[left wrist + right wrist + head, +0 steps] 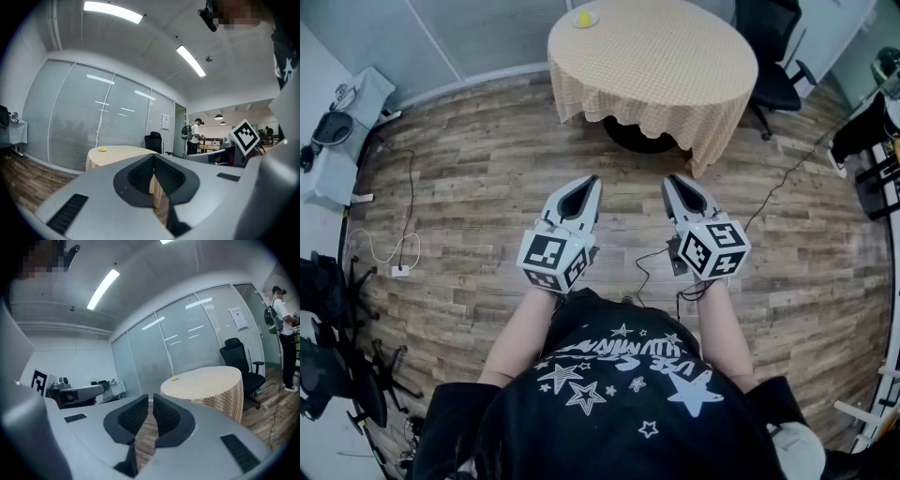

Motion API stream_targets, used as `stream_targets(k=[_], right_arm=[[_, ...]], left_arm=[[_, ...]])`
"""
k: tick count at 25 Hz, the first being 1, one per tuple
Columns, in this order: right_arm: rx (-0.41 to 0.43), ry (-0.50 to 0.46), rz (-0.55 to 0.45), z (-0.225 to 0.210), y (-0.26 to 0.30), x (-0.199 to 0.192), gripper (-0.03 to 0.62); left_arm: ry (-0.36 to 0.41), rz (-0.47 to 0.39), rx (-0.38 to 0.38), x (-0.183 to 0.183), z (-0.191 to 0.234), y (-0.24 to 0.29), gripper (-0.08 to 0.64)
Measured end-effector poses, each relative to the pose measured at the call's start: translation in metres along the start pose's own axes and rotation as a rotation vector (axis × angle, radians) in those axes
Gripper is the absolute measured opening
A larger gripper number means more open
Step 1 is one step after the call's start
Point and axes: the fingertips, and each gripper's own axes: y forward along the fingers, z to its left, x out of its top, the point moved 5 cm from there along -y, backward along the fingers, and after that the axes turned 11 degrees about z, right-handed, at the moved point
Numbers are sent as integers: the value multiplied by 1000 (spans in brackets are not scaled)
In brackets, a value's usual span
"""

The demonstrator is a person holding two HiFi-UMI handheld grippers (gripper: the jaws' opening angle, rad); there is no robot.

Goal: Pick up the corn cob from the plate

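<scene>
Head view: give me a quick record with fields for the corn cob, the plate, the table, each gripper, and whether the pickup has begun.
corn cob: small yellow shape lying on the plate
plate: near the table's far left edge
table: round, checked cloth, across the wood floor from the person
left gripper: fingers shut, nothing between them, well short of the table
right gripper: fingers shut, nothing between them, beside the left gripper
pickup: not yet begun; corn cob untouched

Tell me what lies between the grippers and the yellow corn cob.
In the head view, only bare wood-plank floor, then the round table's beige checked cloth, separate them.
</scene>
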Motion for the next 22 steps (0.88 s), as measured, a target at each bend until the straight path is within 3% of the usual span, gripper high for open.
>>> stream_targets(k=[14, 22], right_arm=[[22, 20, -22, -10, 6, -2, 48], [95, 48, -38, -19, 2, -8, 48]], left_arm=[[10, 13, 37, 1, -3, 0, 9], [-1, 20, 103, -6, -4, -9, 9]])
